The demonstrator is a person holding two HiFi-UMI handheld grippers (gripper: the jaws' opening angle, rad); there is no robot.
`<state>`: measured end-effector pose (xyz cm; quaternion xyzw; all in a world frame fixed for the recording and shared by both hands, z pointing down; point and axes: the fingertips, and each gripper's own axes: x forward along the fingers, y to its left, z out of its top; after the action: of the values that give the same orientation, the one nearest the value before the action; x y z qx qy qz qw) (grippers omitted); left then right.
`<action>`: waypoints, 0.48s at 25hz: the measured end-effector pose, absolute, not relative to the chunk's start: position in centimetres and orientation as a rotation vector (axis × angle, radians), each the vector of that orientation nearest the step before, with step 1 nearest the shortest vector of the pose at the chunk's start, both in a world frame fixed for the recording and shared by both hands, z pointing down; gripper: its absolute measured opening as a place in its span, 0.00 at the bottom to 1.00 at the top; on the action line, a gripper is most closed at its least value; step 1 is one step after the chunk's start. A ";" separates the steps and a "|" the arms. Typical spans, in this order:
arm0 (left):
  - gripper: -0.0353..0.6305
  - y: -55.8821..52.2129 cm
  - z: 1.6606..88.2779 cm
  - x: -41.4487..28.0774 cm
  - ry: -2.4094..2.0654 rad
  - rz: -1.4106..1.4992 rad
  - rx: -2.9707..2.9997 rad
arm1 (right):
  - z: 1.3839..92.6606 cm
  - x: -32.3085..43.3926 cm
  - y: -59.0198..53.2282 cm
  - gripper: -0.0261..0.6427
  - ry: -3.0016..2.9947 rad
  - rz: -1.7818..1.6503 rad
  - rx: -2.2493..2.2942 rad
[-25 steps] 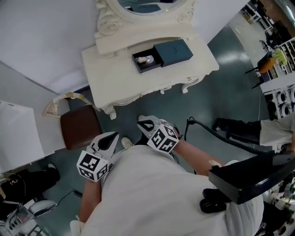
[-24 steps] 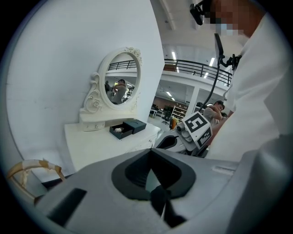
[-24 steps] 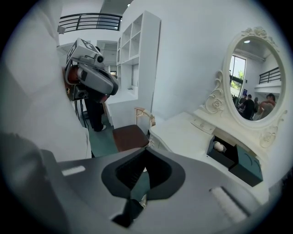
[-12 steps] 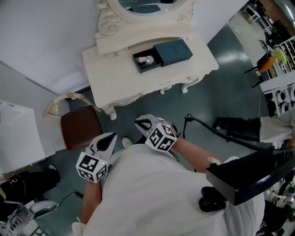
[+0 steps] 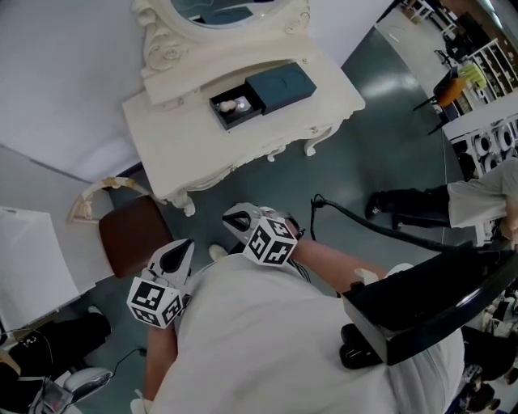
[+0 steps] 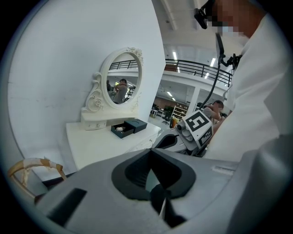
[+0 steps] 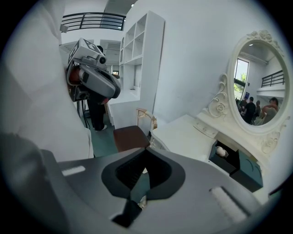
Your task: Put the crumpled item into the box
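An open dark teal box (image 5: 224, 107) stands on the white dressing table (image 5: 194, 149), its lid (image 5: 280, 83) beside it. A pale crumpled item (image 5: 235, 104) lies inside the box. It shows small in the left gripper view (image 6: 119, 130) and the right gripper view (image 7: 221, 150). Both grippers are held close to the person's body, well short of the table. My left gripper (image 5: 180, 245) is shut with nothing in it, and in its own view (image 6: 159, 204) the jaws meet. My right gripper (image 5: 232, 217) is also shut and empty (image 7: 136, 201).
A brown-seated stool (image 5: 129, 236) stands by the table's near left corner. An oval mirror (image 5: 222, 10) rises behind the box. A black cable (image 5: 356, 218) runs over the green floor, with a person (image 5: 477, 206) at the right. A white cabinet (image 5: 28, 251) is at the left.
The head view has shifted, so table and box sit further left and higher in the picture. Both grippers stay shut near the body, slightly lower and to the left.
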<state>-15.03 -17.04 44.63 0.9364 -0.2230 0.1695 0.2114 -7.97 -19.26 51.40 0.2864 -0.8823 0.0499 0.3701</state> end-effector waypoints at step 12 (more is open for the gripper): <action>0.05 -18.7 44.5 -13.5 -0.588 0.503 2.610 | 51.4 -6.1 -20.8 0.04 -2.262 0.139 0.767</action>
<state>-13.47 -18.71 44.49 0.9377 -0.2113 0.1808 0.2083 -6.09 -20.81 51.38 0.2984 -0.8799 0.0541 0.3659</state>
